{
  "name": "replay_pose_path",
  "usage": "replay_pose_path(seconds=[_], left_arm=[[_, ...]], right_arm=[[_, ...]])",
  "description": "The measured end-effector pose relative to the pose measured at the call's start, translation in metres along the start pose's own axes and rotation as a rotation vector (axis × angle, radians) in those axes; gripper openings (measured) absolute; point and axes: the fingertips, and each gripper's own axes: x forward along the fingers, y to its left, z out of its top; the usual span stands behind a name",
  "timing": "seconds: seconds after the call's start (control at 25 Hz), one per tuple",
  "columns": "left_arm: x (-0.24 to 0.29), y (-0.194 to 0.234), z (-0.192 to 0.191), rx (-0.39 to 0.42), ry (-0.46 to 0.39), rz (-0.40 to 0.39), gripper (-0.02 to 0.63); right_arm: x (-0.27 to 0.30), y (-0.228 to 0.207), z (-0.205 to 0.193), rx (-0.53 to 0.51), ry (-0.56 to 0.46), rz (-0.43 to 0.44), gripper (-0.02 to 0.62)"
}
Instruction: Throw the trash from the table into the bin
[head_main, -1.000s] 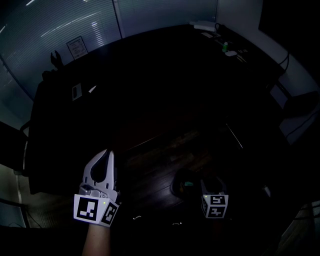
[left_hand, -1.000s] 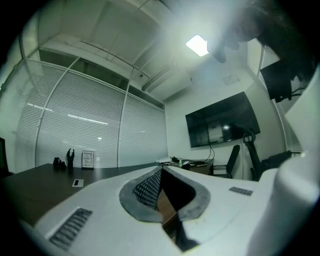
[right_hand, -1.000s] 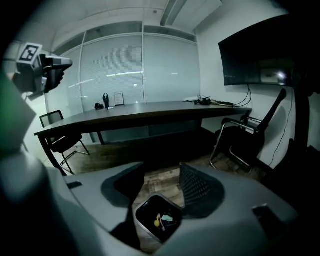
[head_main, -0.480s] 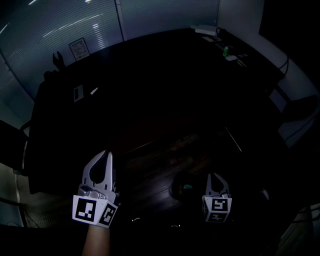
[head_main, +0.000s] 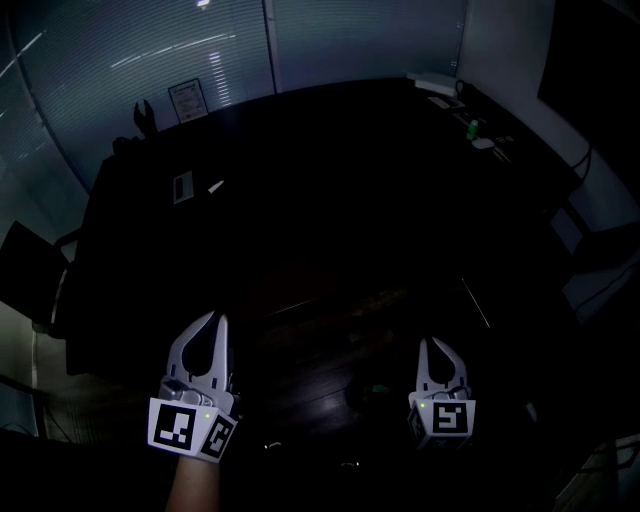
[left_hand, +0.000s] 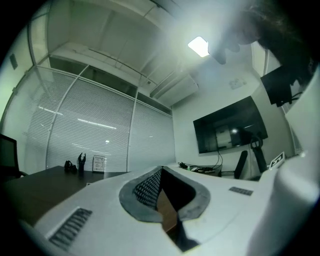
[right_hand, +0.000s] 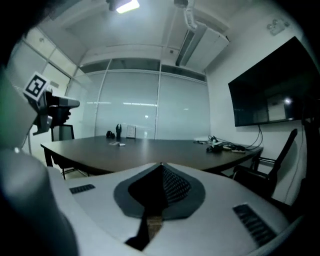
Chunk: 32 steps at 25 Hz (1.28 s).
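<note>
My left gripper (head_main: 213, 317) (left_hand: 161, 168) is held level at the lower left, shut, with nothing between its tips. My right gripper (head_main: 440, 343) (right_hand: 161, 164) is beside it at the lower right, also shut and empty. Between them, low on the floor, stands a dark round bin (head_main: 352, 382) with something greenish (head_main: 376, 388) faintly visible inside. Ahead lies the long dark table (head_main: 300, 200) (right_hand: 150, 150). Two small white scraps (head_main: 183, 186) (head_main: 213, 186) lie near its far left end; the right gripper view shows them as pale specks (right_hand: 119, 144).
A framed card (head_main: 187, 98) (right_hand: 131, 131) and a dark figurine (head_main: 145, 115) stand at the table's far end. Cables and small devices (head_main: 470, 120) (right_hand: 220, 145) crowd its right end. A chair (right_hand: 272, 165) and a wall screen (right_hand: 270, 95) are at the right. The room is dim.
The right gripper has come up from low over the bin to level beside the left one, its jaws now showing shut. The head view has shifted slightly. The left gripper barely moved.
</note>
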Motion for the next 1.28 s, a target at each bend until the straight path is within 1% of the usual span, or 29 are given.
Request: replay_pose_path(seconds=[0.12,0.2,0.32,0.44,0.72,0.88,1.08,1.28], left_arm=[[-0.015,0.022,0.010,0.002,-0.011,0.048,0.000],[-0.025,0.039,0.017,0.002,-0.018,0.081,0.000],[-0.043,0.066,0.025,-0.002,-0.031,0.129,0.000],[-0.057,0.088,0.028,-0.001,-0.040,0.170,0.000],[-0.081,0.153,0.046,0.002,-0.077,0.259,0.000],[-0.093,0.196,0.053,0.007,-0.095,0.302,0.000],[-0.108,0.251,0.061,0.017,-0.123,0.340,0.000],[-0.122,0.301,0.068,0.026,-0.136,0.355,0.000]], right_arm=[[0.007,0.024,0.050,-0.003,-0.106,0.051,0.006],[0.011,0.042,0.078,-0.021,-0.156,0.081,0.006],[0.017,0.070,0.112,-0.056,-0.219,0.109,0.006],[0.023,0.093,0.137,-0.039,-0.267,0.132,0.006],[0.051,0.161,0.186,-0.024,-0.336,0.222,0.007],[0.074,0.207,0.206,-0.034,-0.356,0.267,0.006],[0.104,0.254,0.222,-0.017,-0.376,0.286,0.007],[0.133,0.302,0.234,-0.014,-0.388,0.294,0.008]])
